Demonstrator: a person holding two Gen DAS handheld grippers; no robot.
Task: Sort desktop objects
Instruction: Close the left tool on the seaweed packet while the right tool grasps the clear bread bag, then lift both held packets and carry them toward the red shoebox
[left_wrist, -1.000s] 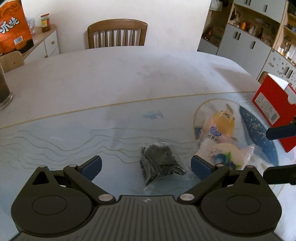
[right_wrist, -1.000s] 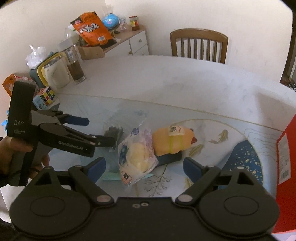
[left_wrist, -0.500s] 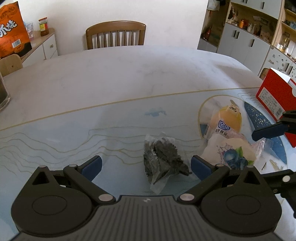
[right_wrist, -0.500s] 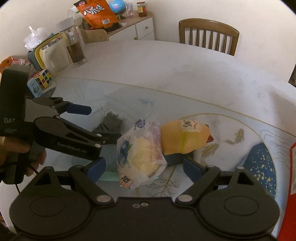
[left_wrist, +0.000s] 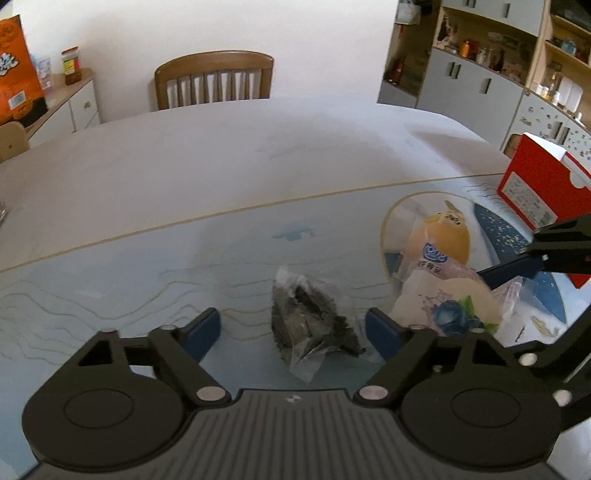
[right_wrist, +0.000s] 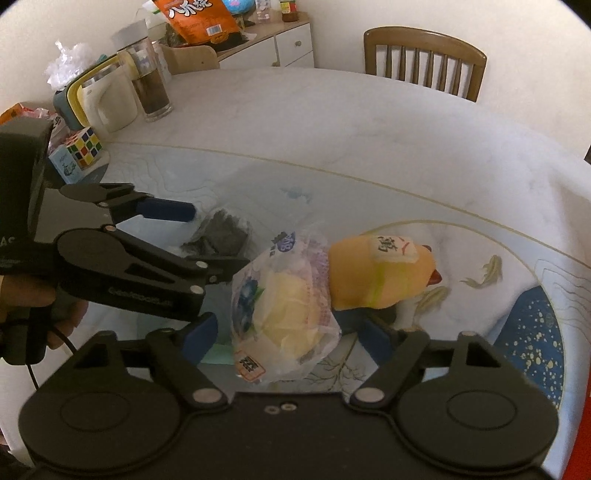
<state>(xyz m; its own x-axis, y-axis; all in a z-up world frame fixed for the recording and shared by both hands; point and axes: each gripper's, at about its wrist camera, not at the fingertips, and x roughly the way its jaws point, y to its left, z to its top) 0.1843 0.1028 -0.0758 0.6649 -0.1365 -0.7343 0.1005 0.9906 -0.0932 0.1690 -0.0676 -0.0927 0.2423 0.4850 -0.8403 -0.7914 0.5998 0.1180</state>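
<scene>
- Left gripper (left_wrist: 293, 328) hangs low over the table (left_wrist: 229, 173), jaws spread wide, with the dark packet (left_wrist: 310, 325) lying flat on the table between its two blue pads and nothing pinched.
- Right gripper (right_wrist: 284, 332) is spread too, straddling the bread bag (right_wrist: 284, 310), which sits between its pads; no squeeze on it that I can see.
- The yellow duck toy (right_wrist: 380, 273) lies on the table, touching the far side of the bread bag.
- The red box (left_wrist: 543, 184) stands at the right edge of the table, apart from the pile, and looks like the likely place to put things.
- My read: sorting has barely begun. All three items are on the table, none lifted, none in the box.
- Both grasps are lined up; closing the jaws looks like the step in hand.
</scene>
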